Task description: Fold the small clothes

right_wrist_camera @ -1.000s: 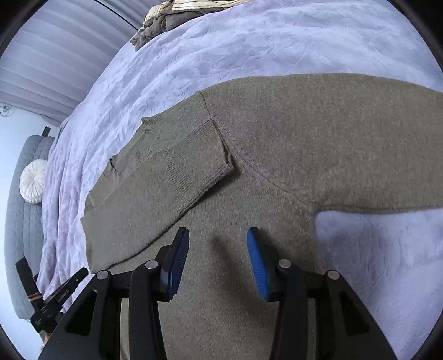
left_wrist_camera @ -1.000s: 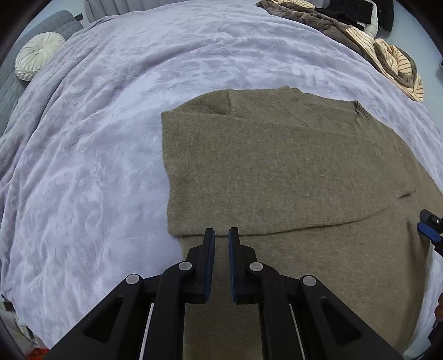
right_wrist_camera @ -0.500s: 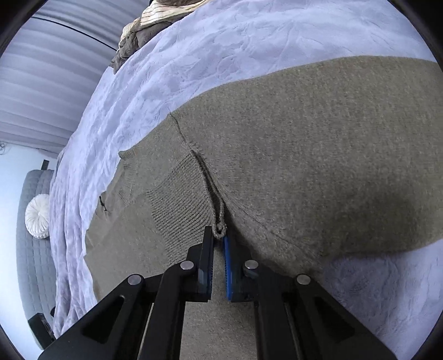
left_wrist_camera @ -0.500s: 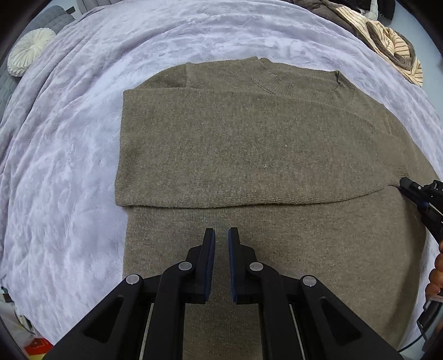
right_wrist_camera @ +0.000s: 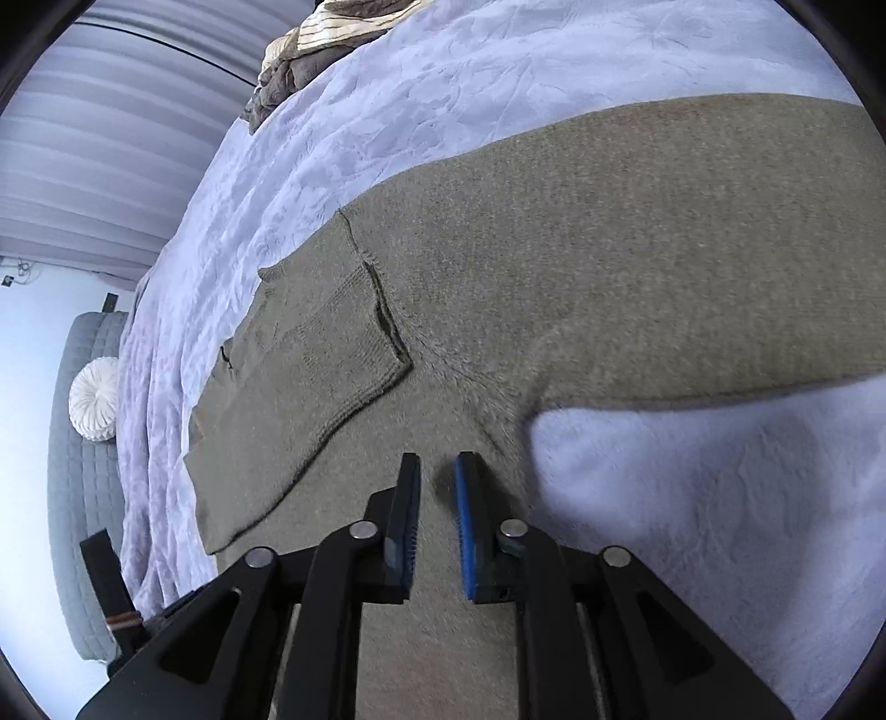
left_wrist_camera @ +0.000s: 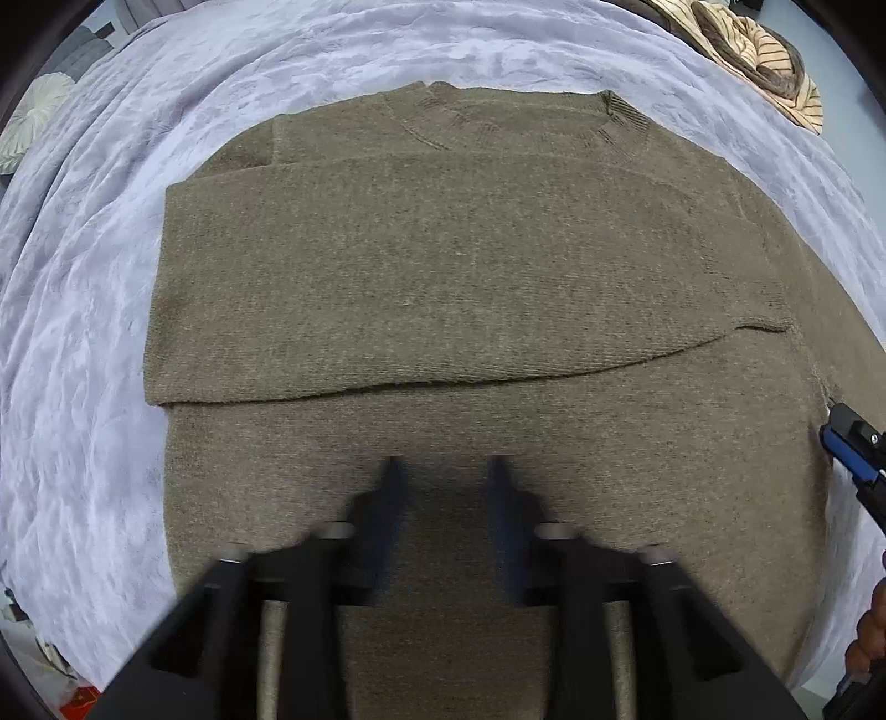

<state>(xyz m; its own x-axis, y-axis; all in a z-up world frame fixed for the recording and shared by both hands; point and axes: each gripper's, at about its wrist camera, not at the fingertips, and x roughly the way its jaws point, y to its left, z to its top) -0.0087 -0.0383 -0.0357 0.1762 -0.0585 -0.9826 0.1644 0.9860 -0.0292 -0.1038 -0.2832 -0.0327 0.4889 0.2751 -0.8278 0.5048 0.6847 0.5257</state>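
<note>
An olive-brown knit sweater (left_wrist_camera: 470,288) lies flat on a lavender bedspread (left_wrist_camera: 83,332). One sleeve is folded across its chest, its cuff end lying near the far armpit (right_wrist_camera: 354,360). The other sleeve (right_wrist_camera: 692,266) stretches out to the right in the right wrist view. My left gripper (left_wrist_camera: 443,471) is open and empty, blurred, over the sweater's lower body. My right gripper (right_wrist_camera: 437,471) is open a little and empty, just above the fabric near the armpit; it also shows at the right edge of the left wrist view (left_wrist_camera: 853,448).
A pile of striped and brown clothes (left_wrist_camera: 758,50) lies at the far corner of the bed, also seen in the right wrist view (right_wrist_camera: 310,50). A round white cushion (right_wrist_camera: 94,399) sits on a grey quilted seat (right_wrist_camera: 77,498) beyond the bed.
My left gripper opened from shut and moved lower over the sweater. My right gripper let go of the folded sleeve's cuff, opened a little, and drew back.
</note>
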